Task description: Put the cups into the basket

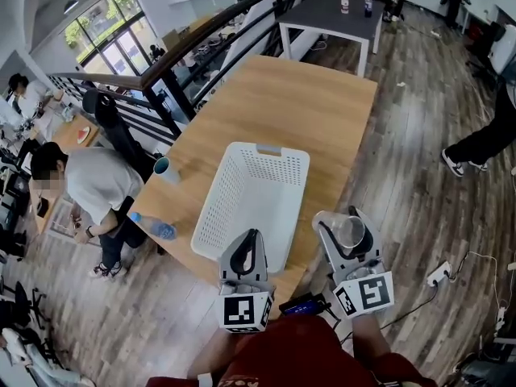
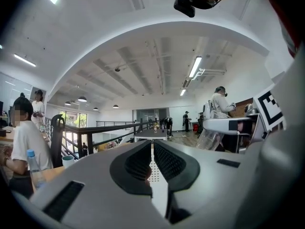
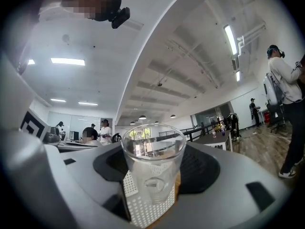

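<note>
- The clear cup (image 3: 152,161) is upright, mouth up, clamped between the jaws of the right claw (image 3: 152,151), which press on its sides.
- In the head view the clear cup (image 1: 351,232) hangs just off the right side of the white basket (image 1: 211,208), near its near corner and outside the rim.
- From the right claw (image 1: 348,236) the basket's open top lies to the left and a little ahead. I judge that this sideways gap is what the coming move turns on, and that the right hand is the nearer one.
- The left claw (image 1: 246,252) sits at the basket's near rim, its jaws together but for a sliver and nothing in them.
- A teal cup (image 1: 164,168) waits on the bench (image 1: 322,111), well off the basket's left side.
</note>
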